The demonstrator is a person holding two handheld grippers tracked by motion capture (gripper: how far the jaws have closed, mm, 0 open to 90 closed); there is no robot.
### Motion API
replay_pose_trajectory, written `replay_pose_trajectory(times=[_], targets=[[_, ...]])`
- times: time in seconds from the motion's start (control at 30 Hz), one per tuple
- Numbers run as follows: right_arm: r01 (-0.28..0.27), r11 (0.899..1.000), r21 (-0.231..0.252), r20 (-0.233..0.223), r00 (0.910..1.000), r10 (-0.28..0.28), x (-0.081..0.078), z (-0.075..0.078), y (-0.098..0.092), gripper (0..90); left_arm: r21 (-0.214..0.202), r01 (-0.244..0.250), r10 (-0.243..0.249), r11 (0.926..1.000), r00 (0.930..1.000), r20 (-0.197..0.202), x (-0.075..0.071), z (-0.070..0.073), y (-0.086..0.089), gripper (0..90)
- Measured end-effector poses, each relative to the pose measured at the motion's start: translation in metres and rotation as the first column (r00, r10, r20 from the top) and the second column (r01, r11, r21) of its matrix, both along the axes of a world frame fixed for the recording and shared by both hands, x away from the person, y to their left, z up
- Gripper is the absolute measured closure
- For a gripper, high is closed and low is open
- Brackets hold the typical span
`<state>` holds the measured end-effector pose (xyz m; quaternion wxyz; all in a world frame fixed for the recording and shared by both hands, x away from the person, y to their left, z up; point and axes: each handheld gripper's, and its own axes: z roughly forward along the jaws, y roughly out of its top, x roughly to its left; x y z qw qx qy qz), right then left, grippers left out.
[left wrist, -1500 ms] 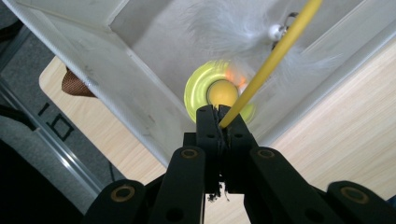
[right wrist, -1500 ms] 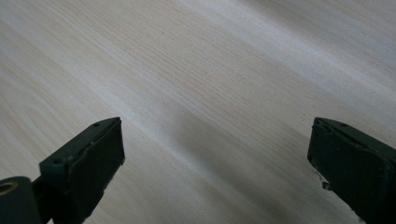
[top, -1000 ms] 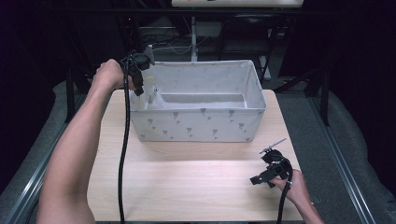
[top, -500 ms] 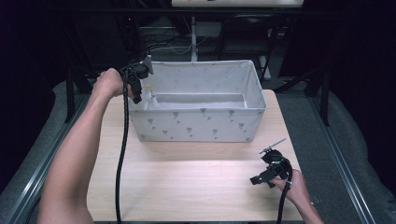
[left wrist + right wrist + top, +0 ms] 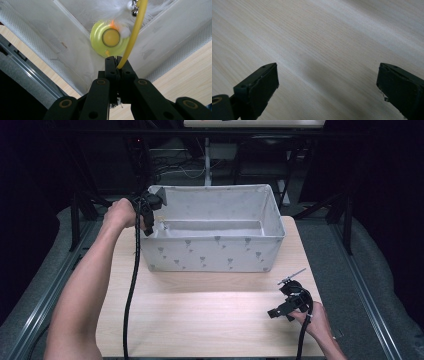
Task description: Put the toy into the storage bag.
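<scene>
While clamping yellow wand (image 5: 130, 42), left tool (image 5: 116, 60), bin wall (image 5: 45, 42) close

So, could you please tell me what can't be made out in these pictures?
- Thin yellow rod: left gripper view, its upper end is cut off by the top edge.
- White feathers: same view, cropped at the top.
- Round yellow toy in the white fabric bin: high view, hidden behind the left claw.

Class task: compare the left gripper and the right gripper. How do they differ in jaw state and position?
The left gripper is shut on a yellow rod; the right gripper is open, holding nothing. The left hangs over the fabric bin; the right is over the bare table. Both have black jaws.
</scene>
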<state>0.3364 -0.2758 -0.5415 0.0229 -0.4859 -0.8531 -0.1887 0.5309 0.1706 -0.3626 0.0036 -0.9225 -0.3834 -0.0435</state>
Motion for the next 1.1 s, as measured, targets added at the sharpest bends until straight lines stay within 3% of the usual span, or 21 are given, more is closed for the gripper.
replay_pose_trajectory(times=[0.27,0.4,0.43,0.5,0.67,0.9,1.1], targets=[[-0.003,1.0,0.0,0.0,1.0,0.003,0.0,0.0,0.0,3.8,-0.059,-0.005,0.007,0.9983,0.9996,0.028,-0.004,0.009,0.001,70.3],[0.001,1.0,0.001,0.001,1.0,-0.001,0.0,0.0,0.0,3.8,-0.079,-0.022,0.027,0.9966,0.9972,0.07,-0.007,0.022,0.0,57.3],[0.001,1.0,0.0,0.001,1.0,-0.001,0.0,0.0,0.0,3.8,-0.079,-0.026,0.032,0.9965,0.9963,0.08,-0.008,0.025,0.001,48.2],[0.0,1.0,0.0,0.001,1.0,0.0,0.0,0.0,0.0,3.8,-0.084,-0.034,0.043,0.9959,0.9943,0.098,-0.011,0.032,0.001,45.7],[-0.001,1.0,0.003,0.002,1.0,0.001,0.0,0.0,0.0,3.8,-0.101,-0.059,0.071,0.9931,0.9902,0.12,-0.019,0.049,0.007,25.3],[-0.004,1.0,0.0,0.001,1.0,0.004,0.0,0.0,0.0,3.8,-0.121,-0.059,0.077,0.9909,0.9859,0.149,-0.034,0.066,0.012,14.2],[-0.002,1.0,0.001,0.001,1.0,0.002,0.0,0.0,0.001,3.8,-0.141,-0.026,0.05,0.9897,0.9843,0.169,-0.053,0.076,0.011,4.4]])
